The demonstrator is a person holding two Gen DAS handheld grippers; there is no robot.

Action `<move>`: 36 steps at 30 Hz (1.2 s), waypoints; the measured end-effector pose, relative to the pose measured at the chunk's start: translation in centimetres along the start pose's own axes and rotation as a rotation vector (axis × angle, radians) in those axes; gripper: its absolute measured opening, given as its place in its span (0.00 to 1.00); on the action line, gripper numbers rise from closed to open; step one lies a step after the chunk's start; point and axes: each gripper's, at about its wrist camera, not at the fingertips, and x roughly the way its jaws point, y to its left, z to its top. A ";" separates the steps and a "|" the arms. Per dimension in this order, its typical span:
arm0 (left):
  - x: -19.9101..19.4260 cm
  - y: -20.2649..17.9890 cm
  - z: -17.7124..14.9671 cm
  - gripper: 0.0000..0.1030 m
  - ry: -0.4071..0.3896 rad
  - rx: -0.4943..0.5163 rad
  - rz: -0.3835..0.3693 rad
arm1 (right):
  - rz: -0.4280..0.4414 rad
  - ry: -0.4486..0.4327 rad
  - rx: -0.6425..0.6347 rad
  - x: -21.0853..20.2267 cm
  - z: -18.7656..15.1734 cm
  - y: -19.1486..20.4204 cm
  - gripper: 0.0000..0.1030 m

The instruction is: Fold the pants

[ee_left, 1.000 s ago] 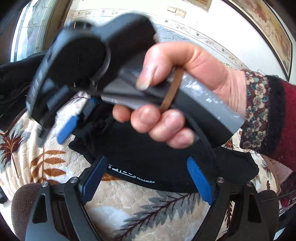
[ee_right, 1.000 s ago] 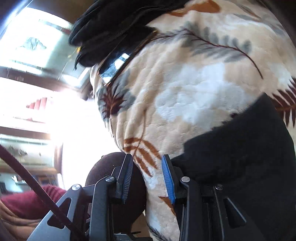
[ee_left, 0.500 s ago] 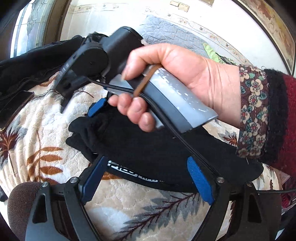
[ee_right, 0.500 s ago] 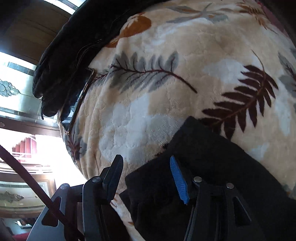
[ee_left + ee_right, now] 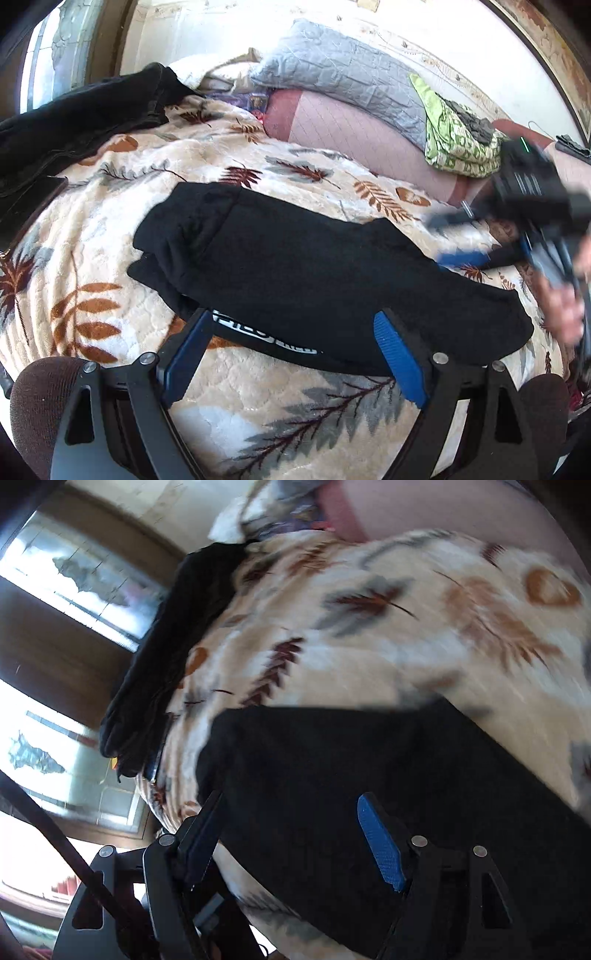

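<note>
Black pants (image 5: 295,266) lie folded in a compact bundle on the leaf-patterned blanket (image 5: 122,229); white lettering shows on their near edge. My left gripper (image 5: 291,354) is open, its blue pads at either side of the bundle's near edge, holding nothing. My right gripper (image 5: 461,240) shows blurred at the right of the left wrist view, beyond the pants' right end. In the right wrist view the right gripper (image 5: 291,834) is open above the black pants (image 5: 369,775), empty.
Another dark garment (image 5: 74,122) lies at the blanket's far left, also in the right wrist view (image 5: 173,642). A grey quilted pillow (image 5: 340,81) and a green patterned cloth (image 5: 450,136) lie at the back. A brown round cushion (image 5: 37,398) sits at the near left.
The right gripper and hand have swung from in front of the left camera off to the right, uncovering the pants. The right gripper's jaws have opened wider. The left gripper has stayed put.
</note>
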 end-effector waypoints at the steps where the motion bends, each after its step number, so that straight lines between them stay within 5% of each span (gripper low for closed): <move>1: 0.3 -0.1 0.1 0.85 0.014 0.001 -0.009 | -0.016 0.004 0.070 -0.9 -2.1 -2.8 0.75; 7: 2.6 -1.5 -0.2 0.85 0.137 0.050 0.009 | -0.259 -0.079 0.383 -9.3 -10.7 -17.7 0.74; 8: 2.7 -1.8 -0.2 0.85 0.148 0.054 0.010 | -0.269 -0.117 0.432 -11.0 -11.5 -19.6 0.64; 9: 2.6 -2.0 -0.1 0.85 0.156 0.054 0.008 | -0.216 -0.158 0.492 -12.7 -12.5 -21.4 0.43; 11: 2.4 -2.7 0.3 0.85 0.166 0.051 -0.021 | -0.175 -0.243 0.604 -15.9 -14.1 -23.8 0.47; 13: 2.4 -4.4 1.2 0.85 0.165 0.070 -0.046 | -0.321 -0.319 0.524 -18.4 -13.9 -22.6 0.62; 14: 2.7 -5.4 1.6 0.85 0.170 0.089 -0.057 | -0.317 -0.342 0.488 -18.9 -13.7 -22.1 0.64; 19: 6.2 -10.6 1.7 0.85 0.259 0.195 -0.127 | -0.085 -0.305 0.424 -15.6 -12.2 -20.5 0.65; 21: 8.0 -11.8 0.8 0.85 0.314 0.258 -0.094 | -0.114 -0.219 0.418 -12.9 -12.1 -21.0 0.65; 24: 8.6 -13.2 0.1 0.85 0.326 0.367 -0.031 | -0.084 -0.233 0.470 -12.8 -12.9 -23.4 0.37; 26: 8.4 -13.6 0.7 0.85 0.344 0.372 -0.054 | -0.067 -0.318 0.547 -14.8 -14.1 -25.1 0.37; 29: 8.0 -14.5 2.3 0.85 0.336 0.358 -0.074 | -0.221 -0.428 0.566 -18.3 -16.0 -24.8 0.67; 33: 7.0 -18.0 4.4 0.85 0.269 0.404 -0.085 | -0.062 -0.537 0.590 -19.8 -19.3 -22.6 0.68; 36: 6.0 -21.5 5.1 0.85 0.189 0.518 -0.037 | -0.010 -0.530 0.562 -19.1 -21.2 -19.8 0.73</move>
